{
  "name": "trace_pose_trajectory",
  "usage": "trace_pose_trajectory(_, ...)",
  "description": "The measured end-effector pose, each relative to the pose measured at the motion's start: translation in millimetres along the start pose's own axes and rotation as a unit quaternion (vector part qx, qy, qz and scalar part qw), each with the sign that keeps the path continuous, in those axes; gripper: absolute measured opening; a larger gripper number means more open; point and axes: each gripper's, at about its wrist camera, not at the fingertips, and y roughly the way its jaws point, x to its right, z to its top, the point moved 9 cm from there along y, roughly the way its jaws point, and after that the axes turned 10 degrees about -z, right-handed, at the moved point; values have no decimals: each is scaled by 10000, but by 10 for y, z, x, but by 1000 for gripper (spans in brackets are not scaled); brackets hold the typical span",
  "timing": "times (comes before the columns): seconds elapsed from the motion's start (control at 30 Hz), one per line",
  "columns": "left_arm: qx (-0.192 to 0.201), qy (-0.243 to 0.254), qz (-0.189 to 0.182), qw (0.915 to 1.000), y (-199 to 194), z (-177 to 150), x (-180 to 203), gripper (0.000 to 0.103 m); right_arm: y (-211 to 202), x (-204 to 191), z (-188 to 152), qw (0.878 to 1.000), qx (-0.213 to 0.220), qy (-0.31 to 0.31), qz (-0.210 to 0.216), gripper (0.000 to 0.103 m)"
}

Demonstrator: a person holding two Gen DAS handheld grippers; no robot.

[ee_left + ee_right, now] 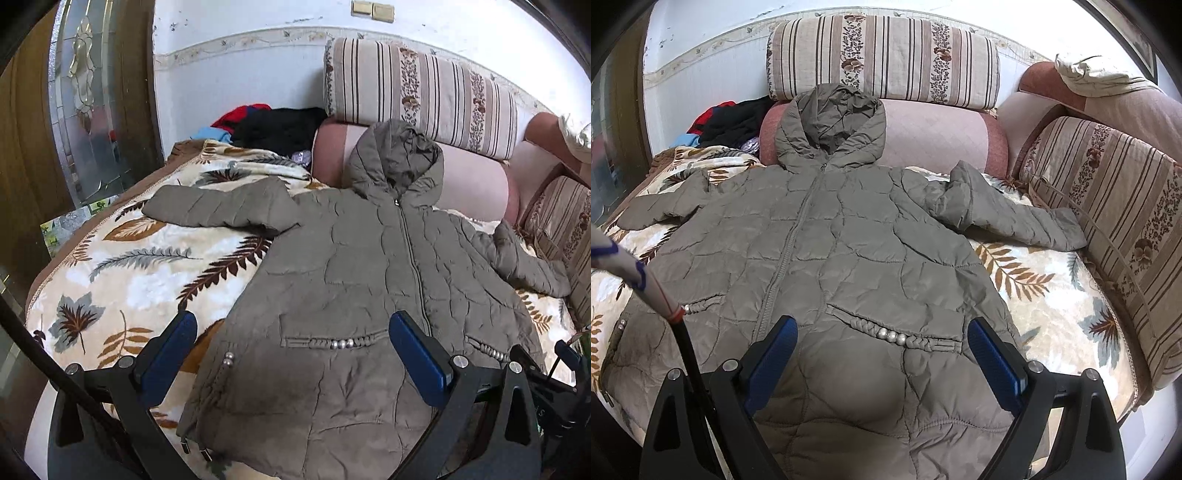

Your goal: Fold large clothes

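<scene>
A large olive-grey quilted jacket [849, 251] is laid out flat, front side up, on a leaf-patterned blanket [1045, 306] covering a sofa seat. The jacket is zipped closed, with the zipper [792, 243] running down its middle. Its hood [831, 125] is propped against a pink bolster [934, 136] at the back of the seat, below a striped floral cushion [886, 59]. Both sleeves are spread outward: one sleeve [218, 206] is stretched across the blanket toward the door side, and the other sleeve [1008, 210] is bent and reaches toward a striped side cushion [1115, 206]. Two slanted pockets are trimmed with braid and silver beads [892, 336]. The fabric is puffy and creased. A pile of dark, red and blue clothes [273, 125] is seen in the far corner.

The left gripper [291, 354] is held over the jacket's lower hem with its blue pads spread wide apart, nothing between them. The right gripper [882, 354] is likewise held over the lower front, fingers apart and empty.
</scene>
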Motion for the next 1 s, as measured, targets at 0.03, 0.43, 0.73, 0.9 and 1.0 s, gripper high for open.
trace_pose_trajectory(0.03,-8,-19,-5,10000,2,-8,-3,103,-1,9,3,10000,32,-3,-50,96)
trace_pose_trajectory(0.43,-255,30,110,9996,136,-96,-53,103,-1,27,31,9994,253,-100,-218,96)
trace_pose_trajectory(0.73,-666,0,-53,9978,263,-229,-26,103,73,22,-34,10000,-75,38,28,96)
trace_pose_trajectory(0.9,-728,-19,-23,9973,295,-248,-40,103,96,69,-44,9999,-118,112,-19,96)
trace_pose_trajectory(1.0,-733,-64,8,9973,304,-243,-66,103,89,62,-26,9999,-96,97,-30,96)
